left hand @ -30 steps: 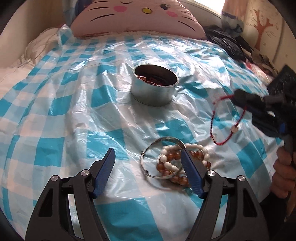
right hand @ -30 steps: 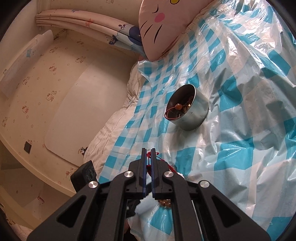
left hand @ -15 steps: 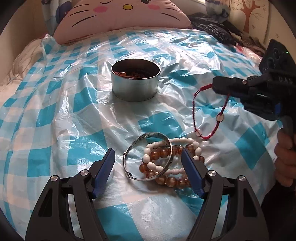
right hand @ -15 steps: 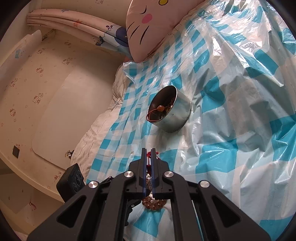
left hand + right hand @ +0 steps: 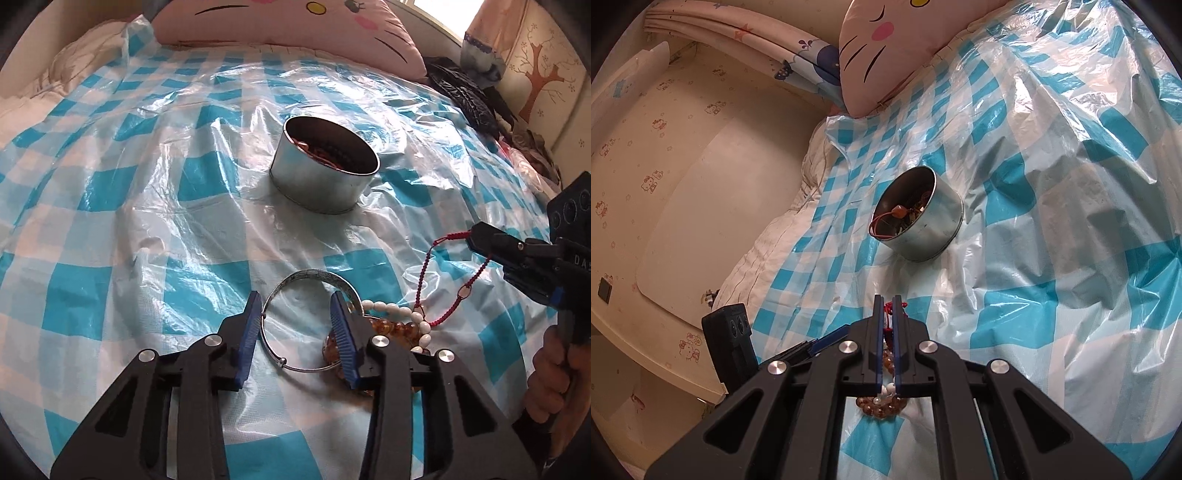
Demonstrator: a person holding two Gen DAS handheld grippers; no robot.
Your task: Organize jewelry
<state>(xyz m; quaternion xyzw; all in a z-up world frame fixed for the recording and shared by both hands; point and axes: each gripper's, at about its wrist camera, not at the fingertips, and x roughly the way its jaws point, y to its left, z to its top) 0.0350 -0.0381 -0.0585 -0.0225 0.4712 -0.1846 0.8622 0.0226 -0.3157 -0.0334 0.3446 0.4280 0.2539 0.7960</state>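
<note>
A round metal tin (image 5: 325, 170) with red cord jewelry inside stands on the blue-checked plastic sheet; it also shows in the right wrist view (image 5: 918, 218). A silver bangle (image 5: 308, 284) lies near me with white and amber bead bracelets (image 5: 391, 325) beside it. My left gripper (image 5: 295, 321) is partly closed, its blue fingers at either side of the bangle, not clamped. My right gripper (image 5: 474, 236) is shut on a red cord bracelet (image 5: 447, 291), which hangs above the beads. In the right wrist view (image 5: 887, 306) the red cord sits between its closed fingers.
A pink cat-face pillow (image 5: 295, 26) lies at the head of the bed. Dark clothes (image 5: 469, 99) are piled at the right edge. A cream wall and headboard (image 5: 683, 184) border the bed's left side. The plastic sheet (image 5: 110, 184) is wrinkled.
My left gripper has moved forward over the bangle and its fingers have narrowed around it. My right gripper, still holding the red bracelet, has shifted a little to the right.
</note>
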